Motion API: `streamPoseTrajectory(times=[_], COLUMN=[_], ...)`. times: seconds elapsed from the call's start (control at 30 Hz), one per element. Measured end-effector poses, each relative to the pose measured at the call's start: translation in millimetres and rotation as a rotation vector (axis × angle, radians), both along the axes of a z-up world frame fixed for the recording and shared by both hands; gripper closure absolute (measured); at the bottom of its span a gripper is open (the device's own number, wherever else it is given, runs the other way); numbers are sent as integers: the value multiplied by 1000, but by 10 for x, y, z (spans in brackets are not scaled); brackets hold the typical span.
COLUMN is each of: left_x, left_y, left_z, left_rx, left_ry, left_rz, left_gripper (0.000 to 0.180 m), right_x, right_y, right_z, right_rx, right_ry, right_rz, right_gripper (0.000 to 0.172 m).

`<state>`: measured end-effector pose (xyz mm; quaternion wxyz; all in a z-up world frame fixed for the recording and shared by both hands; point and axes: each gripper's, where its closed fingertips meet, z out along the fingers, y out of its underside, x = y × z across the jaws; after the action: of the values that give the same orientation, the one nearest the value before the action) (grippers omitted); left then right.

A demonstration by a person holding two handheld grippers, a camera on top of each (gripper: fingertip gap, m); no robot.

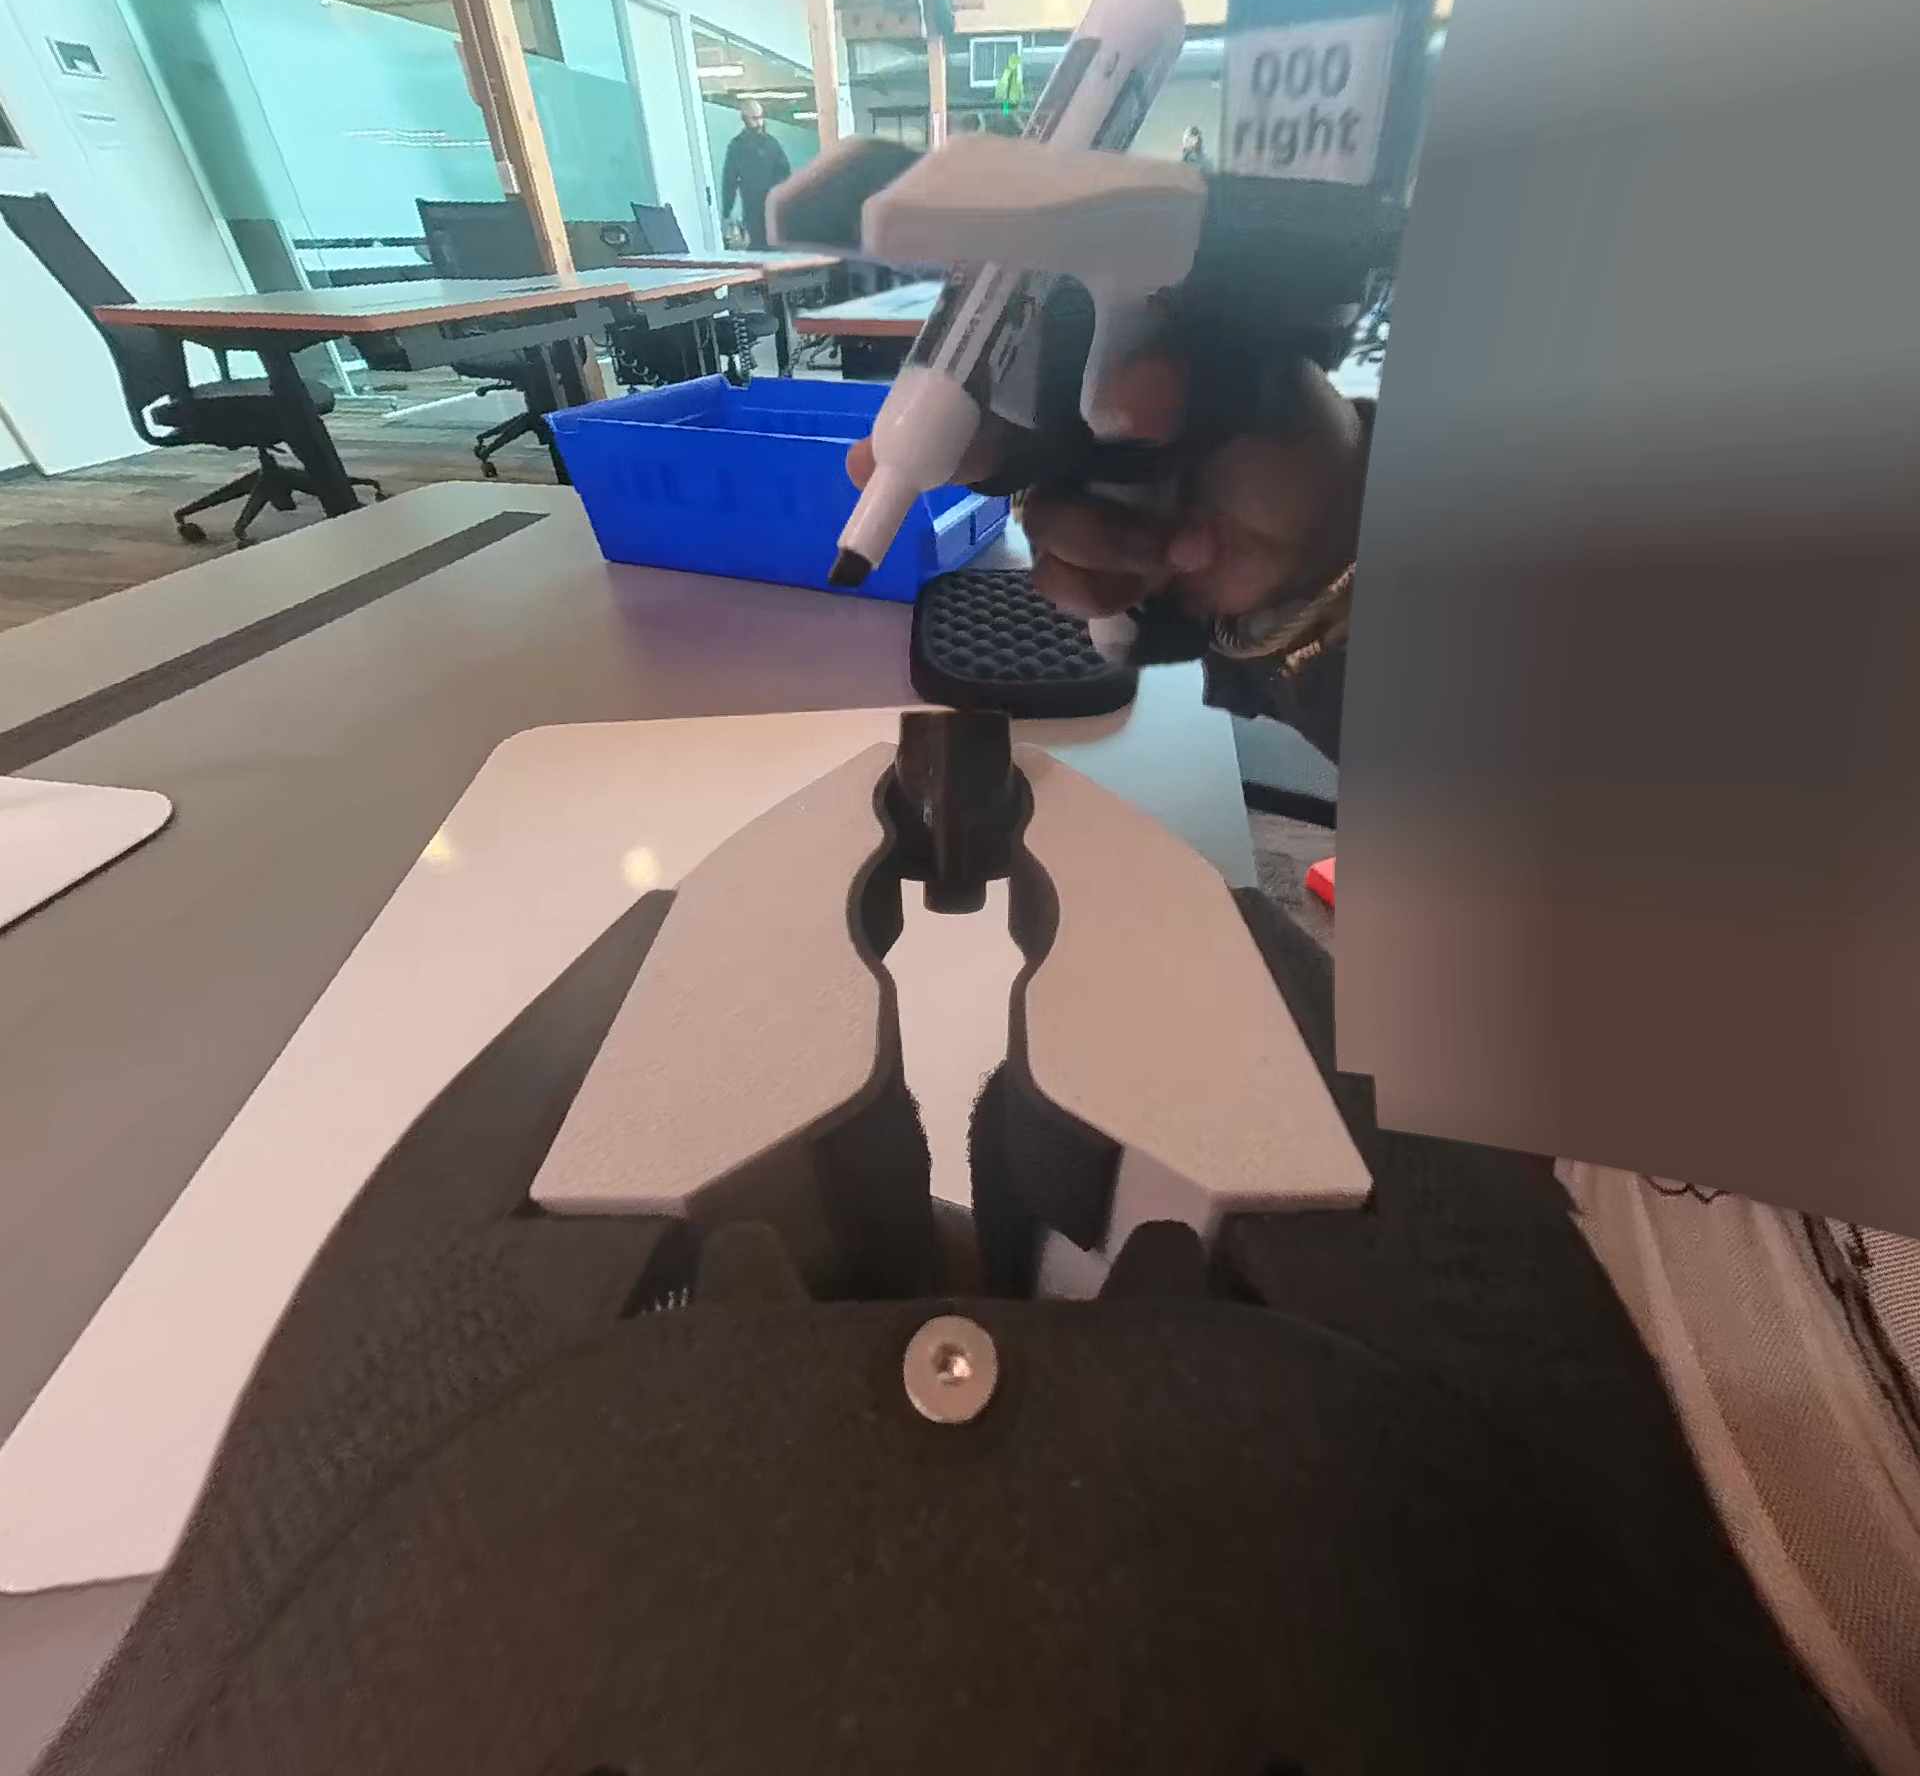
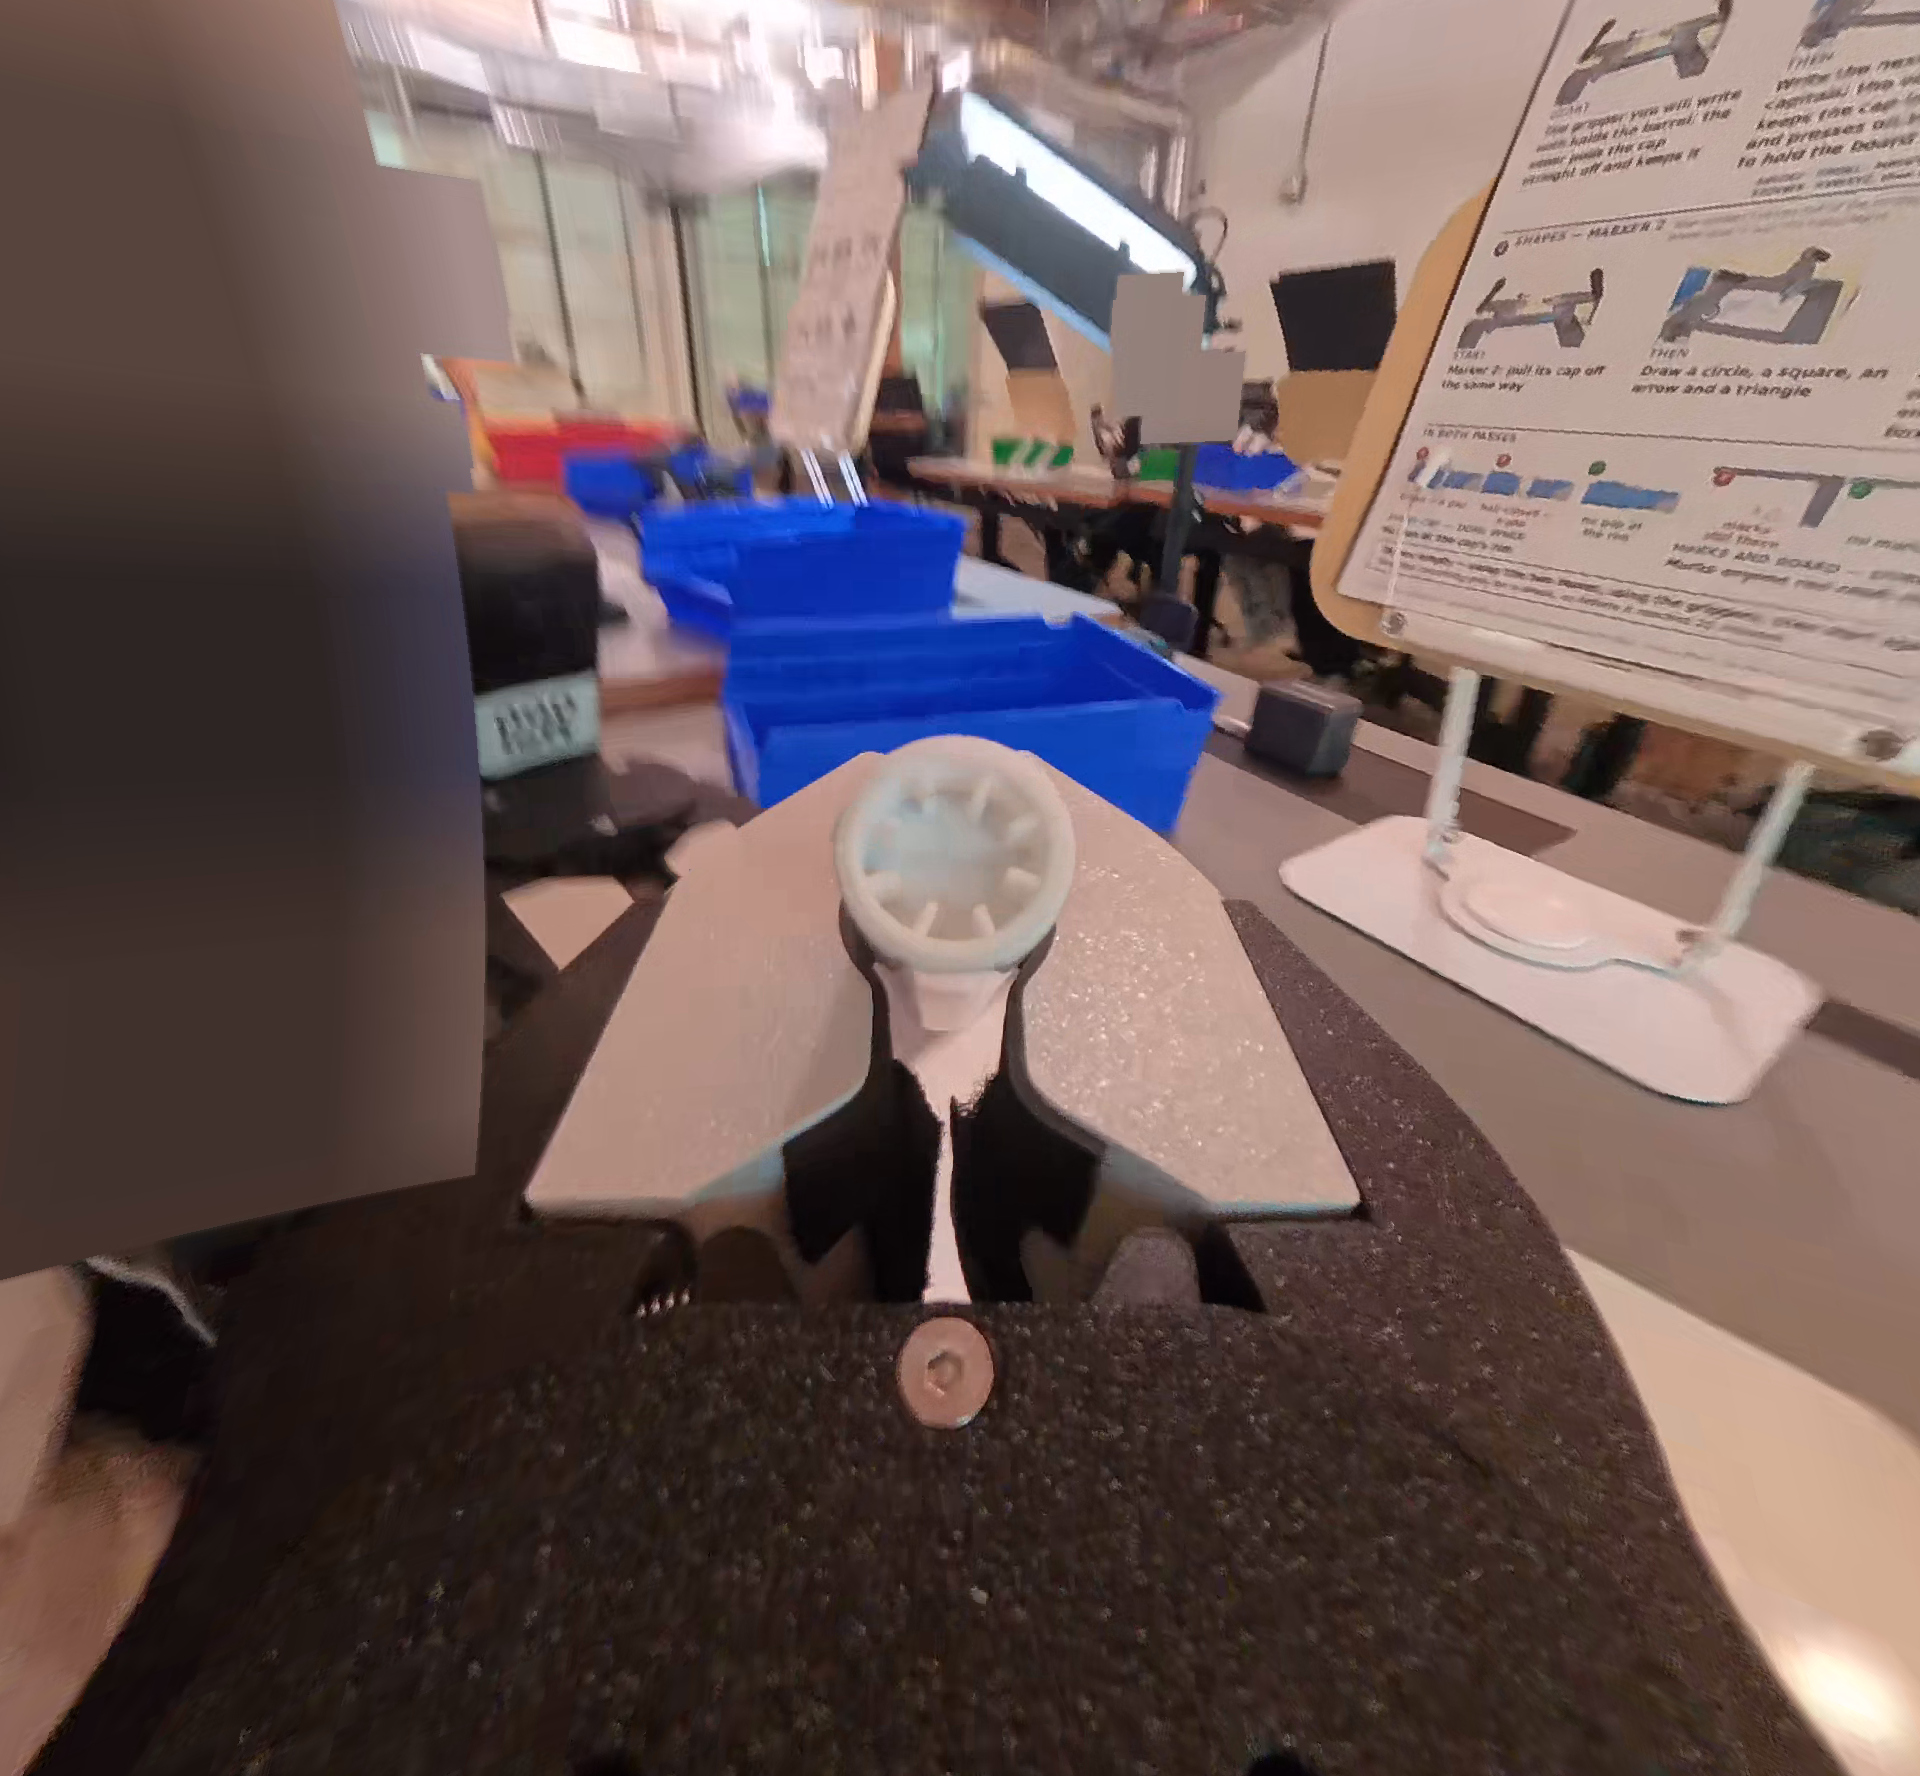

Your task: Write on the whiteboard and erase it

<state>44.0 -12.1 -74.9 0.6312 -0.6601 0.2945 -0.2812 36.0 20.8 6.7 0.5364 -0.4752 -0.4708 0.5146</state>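
Note:
My left gripper [image 1: 954,822] is shut on a black marker cap [image 1: 951,786], which stands upright between the fingertips just above a white board [image 1: 582,853] lying on the grey table. My right gripper [image 2: 954,885] is shut on a white marker, seen end-on as a ribbed round barrel end [image 2: 954,853]. The left wrist view shows the right gripper [image 1: 1018,209] up high and farther off. It holds the marker [image 1: 935,417] tilted, with the bare dark tip [image 1: 847,568] pointing down-left, above and beyond the cap.
A blue bin [image 1: 727,479] stands on the table behind the board, also in the right wrist view [image 2: 966,708]. A black dimpled eraser [image 1: 1013,646] lies at the board's far edge. An instruction sheet on a white stand [image 2: 1558,978] is at the right. A hand [image 1: 1195,521] holds the right gripper. The grippers' ends are close to 9 centimeters from one another.

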Motion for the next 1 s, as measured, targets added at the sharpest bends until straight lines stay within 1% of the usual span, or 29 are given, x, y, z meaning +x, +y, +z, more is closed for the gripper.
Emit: streamPoseTrajectory(times=[0.03,0.1,0.17,0.27,0.33,0.43,0.53,0.6,0.7,0.77,0.87,0.93,1.0], left_x=[1,5,-10,-22,-25,-6,30,25,51,47,46,70,115], left_y=[2,-4,-4,-10,4,11,9,38,70,89,109,88,95], left_z=[24,75,111,93,17,-44,-24,-88,-134,-146,-116,-114,-136], left_rx=[-2,-5,-12,-25,-47,-52,-42,-71,-98,-129,-149,-141,-159], left_ry=[-20,-61,-80,-49,24,123,172,236,283,253,159,163,140], left_rz=[-6,-17,-21,-15,7,25,22,39,63,72,65,52,31], left_gripper=[165,165,165,166,166,166,166,166,166,167,167,167,167], right_x=[15,38,39,-34,-96,-205,-295,-325,-339,-329,-315,-303,-302], right_y=[2,-58,-102,-165,-234,-272,-358,-331,-288,-257,-204,-187,-202], right_z=[61,134,131,79,62,-37,-173,-176,-180,-216,-231,-256,-258], right_rx=[-96,-275,-342,-330,-336,-324,-290,-299,-302,-290,-301,-344,-339], right_ry=[61,142,161,131,109,31,-52,-32,6,-1,34,47,57], right_rz=[40,197,282,302,333,341,361,332,308,292,267,291,288], right_gripper=[154,154,154,155,155,155,154,154,154,154,154,154,154])
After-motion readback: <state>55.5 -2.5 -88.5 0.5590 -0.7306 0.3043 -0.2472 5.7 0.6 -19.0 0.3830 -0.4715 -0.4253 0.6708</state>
